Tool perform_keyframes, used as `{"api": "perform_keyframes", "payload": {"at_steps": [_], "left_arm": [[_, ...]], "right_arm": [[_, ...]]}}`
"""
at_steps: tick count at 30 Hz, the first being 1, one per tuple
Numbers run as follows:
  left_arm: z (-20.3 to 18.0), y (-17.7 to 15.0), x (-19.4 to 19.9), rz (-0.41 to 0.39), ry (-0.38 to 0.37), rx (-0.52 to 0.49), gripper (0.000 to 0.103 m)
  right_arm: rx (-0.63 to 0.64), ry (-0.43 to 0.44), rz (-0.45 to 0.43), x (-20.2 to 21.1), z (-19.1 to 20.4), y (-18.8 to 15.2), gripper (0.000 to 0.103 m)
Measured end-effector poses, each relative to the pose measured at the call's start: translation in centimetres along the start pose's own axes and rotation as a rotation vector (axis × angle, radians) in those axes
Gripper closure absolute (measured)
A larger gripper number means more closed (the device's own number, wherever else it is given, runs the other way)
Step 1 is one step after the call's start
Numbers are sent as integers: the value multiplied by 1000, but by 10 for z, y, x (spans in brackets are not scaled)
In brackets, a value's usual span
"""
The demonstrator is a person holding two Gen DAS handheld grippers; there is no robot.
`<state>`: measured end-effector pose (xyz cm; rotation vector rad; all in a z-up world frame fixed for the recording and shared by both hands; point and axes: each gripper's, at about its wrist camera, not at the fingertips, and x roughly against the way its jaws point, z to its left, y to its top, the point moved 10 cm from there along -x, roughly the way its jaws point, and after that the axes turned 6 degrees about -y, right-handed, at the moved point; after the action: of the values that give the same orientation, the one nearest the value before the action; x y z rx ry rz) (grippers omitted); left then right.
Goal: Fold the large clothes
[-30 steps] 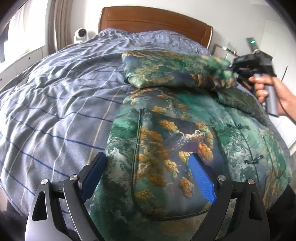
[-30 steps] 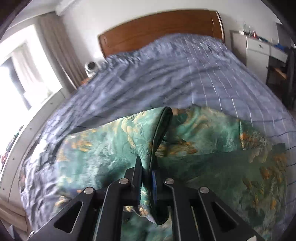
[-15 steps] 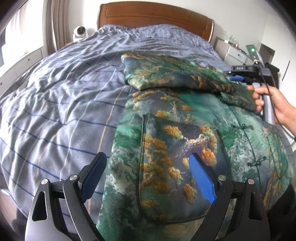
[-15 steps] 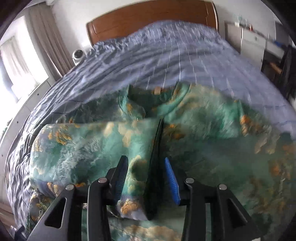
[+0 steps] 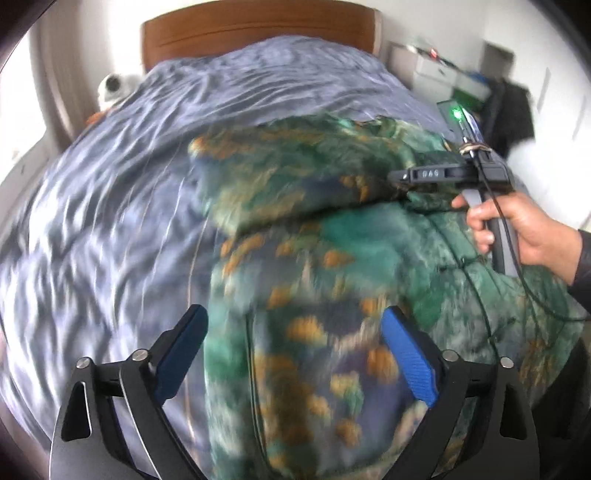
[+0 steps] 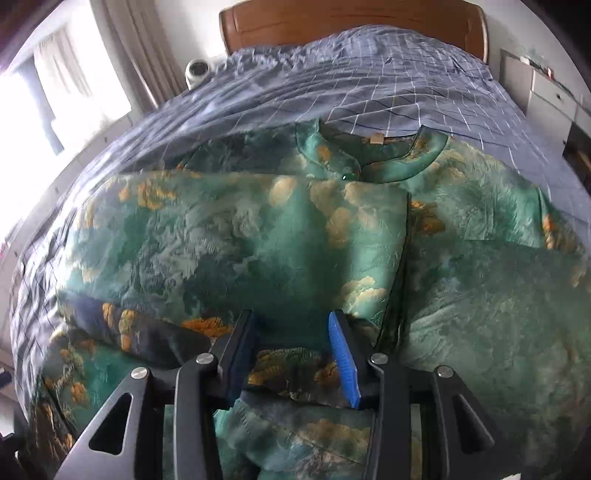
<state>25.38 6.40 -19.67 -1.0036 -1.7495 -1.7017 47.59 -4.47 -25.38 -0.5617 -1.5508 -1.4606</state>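
Green jacket [image 6: 229,251] flat on bed [image 6: 388,85]. Right gripper [image 6: 291,354] jaws just opened, part-open, folded sleeve [image 6: 258,240] ahead of and between tips, pads off cloth. Left gripper [image 5: 295,354] wide open, opening further, empty, above jacket hem.

A jacket [image 6: 303,236] lies spread on a quilt [image 6: 388,85] covering the bed, collar [image 6: 373,155] toward the headboard [image 6: 351,22]. One sleeve [image 6: 240,236] lies folded across the jacket's chest. A small camera [image 6: 197,70] sits left of the headboard, drawers [image 6: 550,92] to its right.
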Motion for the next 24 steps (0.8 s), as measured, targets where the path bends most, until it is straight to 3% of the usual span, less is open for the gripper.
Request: {"api": "perform_keyframes", "payload": {"at_steps": [3,8,11,13,18,24], "left_arm": [[-4,43,-20,-6,11,-21,4],[3,110,-90,-11,21,80,4],[19,115,-138,53,60,132,4],[31,103,-177,147,59,178,4],[38,119,-193,134,63,154,0],[72,157,-221,133,62,263,0]], "right_arm": [[-2,10,-13,0,0,-3,61],[-30,41,-16,-4,-8,-3,61],[-31,43,-17,-4,-6,-4,61],[-35,49,-19,-4,-5,-3,61],[-48,74,-25,-4,-6,-4,61],[-53,74,-36,-4,-5,-5,61]]}}
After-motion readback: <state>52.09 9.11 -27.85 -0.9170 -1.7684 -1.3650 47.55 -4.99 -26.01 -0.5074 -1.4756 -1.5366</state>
